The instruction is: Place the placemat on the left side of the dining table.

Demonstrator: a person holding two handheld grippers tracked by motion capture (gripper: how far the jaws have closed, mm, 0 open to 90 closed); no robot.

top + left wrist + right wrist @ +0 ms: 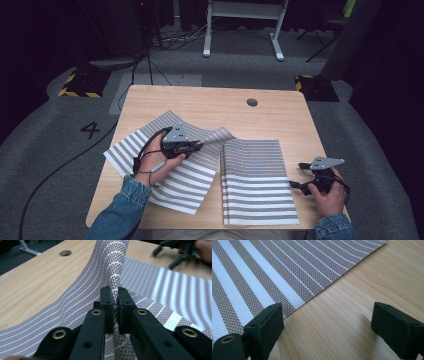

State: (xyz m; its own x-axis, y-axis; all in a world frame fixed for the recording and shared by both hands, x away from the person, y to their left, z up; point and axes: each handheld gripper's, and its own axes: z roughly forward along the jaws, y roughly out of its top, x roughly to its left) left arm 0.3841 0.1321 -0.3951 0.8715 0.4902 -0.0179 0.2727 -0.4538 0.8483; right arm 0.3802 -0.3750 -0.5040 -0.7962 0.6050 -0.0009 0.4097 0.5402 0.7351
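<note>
The table (210, 102) is pale wood-grain with a smooth matt finish. Both striped placemats (255, 180) are coarse open-weave mesh, brown and white. The left tool (114, 302) has matt black plastic jaws with brass-coloured rivets. Grey carpet (45, 130) covers the floor.

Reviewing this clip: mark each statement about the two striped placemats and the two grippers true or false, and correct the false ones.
1. The left gripper is shut on an edge of the left placemat. True.
2. The right gripper is clamped on the right placemat. False: its jaws stand wide open over bare table beside that mat's edge.
3. The left placemat lies completely flat. False: its pinched edge is lifted into a raised fold.
4. A round hole sits in the tabletop beyond the mats. True.
5. Both mats are striped. True.
</note>
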